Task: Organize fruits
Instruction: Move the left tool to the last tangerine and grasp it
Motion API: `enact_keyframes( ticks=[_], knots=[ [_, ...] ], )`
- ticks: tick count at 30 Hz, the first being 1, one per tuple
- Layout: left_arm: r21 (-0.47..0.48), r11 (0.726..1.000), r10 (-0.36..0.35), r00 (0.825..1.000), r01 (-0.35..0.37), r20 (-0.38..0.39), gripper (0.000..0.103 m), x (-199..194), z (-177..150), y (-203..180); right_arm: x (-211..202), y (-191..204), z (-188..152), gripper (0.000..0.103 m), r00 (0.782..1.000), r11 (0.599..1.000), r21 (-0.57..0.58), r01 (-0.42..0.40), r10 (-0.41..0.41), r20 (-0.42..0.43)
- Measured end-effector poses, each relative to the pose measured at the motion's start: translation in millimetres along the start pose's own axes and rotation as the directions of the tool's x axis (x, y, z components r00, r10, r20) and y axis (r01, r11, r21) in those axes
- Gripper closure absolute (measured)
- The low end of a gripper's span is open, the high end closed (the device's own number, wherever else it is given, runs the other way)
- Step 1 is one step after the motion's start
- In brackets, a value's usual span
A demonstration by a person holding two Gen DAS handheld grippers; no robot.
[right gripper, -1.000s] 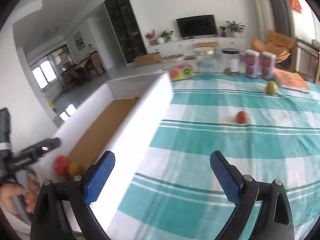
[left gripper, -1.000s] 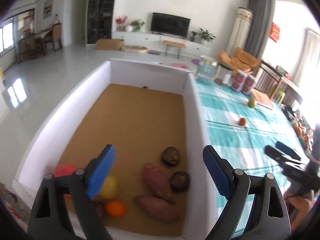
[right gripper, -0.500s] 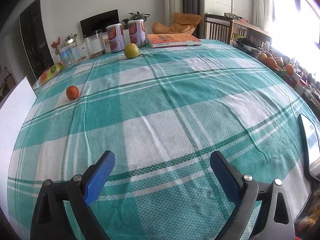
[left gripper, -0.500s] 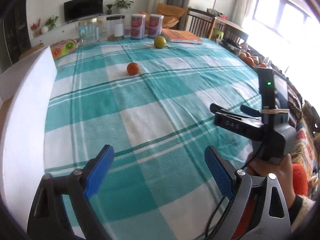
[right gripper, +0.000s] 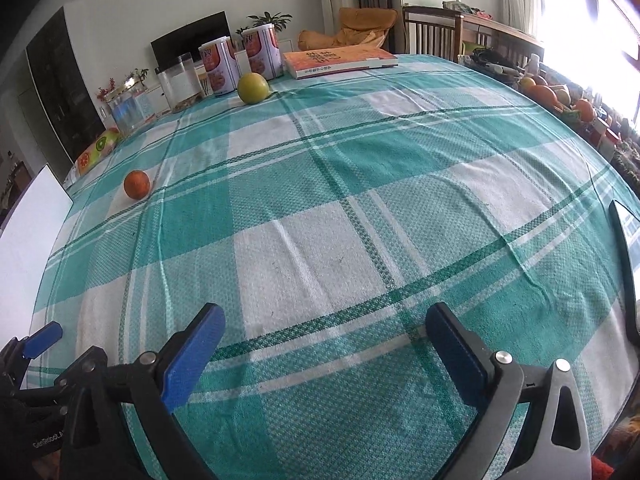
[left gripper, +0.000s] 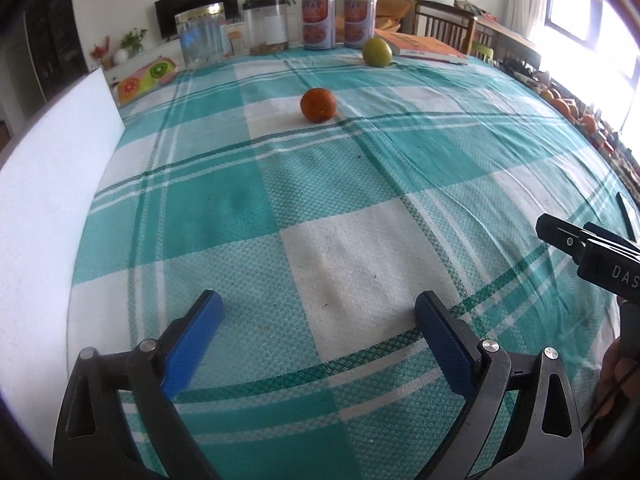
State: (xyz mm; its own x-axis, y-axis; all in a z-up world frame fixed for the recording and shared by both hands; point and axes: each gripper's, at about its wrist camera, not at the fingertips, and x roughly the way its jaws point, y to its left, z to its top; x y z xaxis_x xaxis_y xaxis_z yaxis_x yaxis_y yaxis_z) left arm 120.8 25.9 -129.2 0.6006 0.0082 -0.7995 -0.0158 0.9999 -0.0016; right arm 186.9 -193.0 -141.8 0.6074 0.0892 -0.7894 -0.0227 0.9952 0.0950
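A small orange fruit (left gripper: 317,105) lies on the teal checked tablecloth (left gripper: 320,220), well ahead of my left gripper (left gripper: 318,312). A green-yellow fruit (left gripper: 377,52) lies further back by two cans. Both show in the right wrist view too, the orange fruit (right gripper: 137,184) at far left and the green fruit (right gripper: 253,87) at the back. My left gripper is open and empty, low over the cloth. My right gripper (right gripper: 326,324) is open and empty, also low over the cloth. The white box wall (left gripper: 44,200) stands at the left; its inside is hidden.
Two cans (left gripper: 340,20), two clear jars (left gripper: 204,40), an orange book (left gripper: 424,46) and a fruit-print packet (left gripper: 146,76) line the table's back edge. More fruit is piled off the right edge (right gripper: 552,96). A dark flat device (right gripper: 628,264) lies at the right edge.
Both grippers have swung from the white box and its fruits to face the tablecloth. My left gripper has moved nearer the orange fruit. Both stay open.
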Motion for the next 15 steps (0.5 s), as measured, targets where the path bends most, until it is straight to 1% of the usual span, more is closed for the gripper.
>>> enact_keyframes(
  ticks=[4, 12, 15],
  knots=[
    [0.0, 1.0, 0.0, 1.0, 0.0, 0.0, 0.005, 0.3, 0.3, 0.0, 0.9, 1.1, 0.0, 0.0, 1.0, 1.0, -0.006, -0.001, 0.001, -0.007],
    [-0.001, 1.0, -0.003, 1.0, 0.003, -0.001, 0.004, -0.3, 0.3, 0.6, 1.1, 2.2, -0.6, 0.0, 1.0, 1.0, -0.01, 0.003, -0.003, -0.01],
    [-0.017, 1.0, -0.014, 1.0, 0.013, -0.021, 0.004, 2.0, 6.1, 3.6, 1.0, 2.2, -0.6, 0.0, 1.0, 1.0, -0.007, 0.001, -0.001, -0.009]
  ],
)
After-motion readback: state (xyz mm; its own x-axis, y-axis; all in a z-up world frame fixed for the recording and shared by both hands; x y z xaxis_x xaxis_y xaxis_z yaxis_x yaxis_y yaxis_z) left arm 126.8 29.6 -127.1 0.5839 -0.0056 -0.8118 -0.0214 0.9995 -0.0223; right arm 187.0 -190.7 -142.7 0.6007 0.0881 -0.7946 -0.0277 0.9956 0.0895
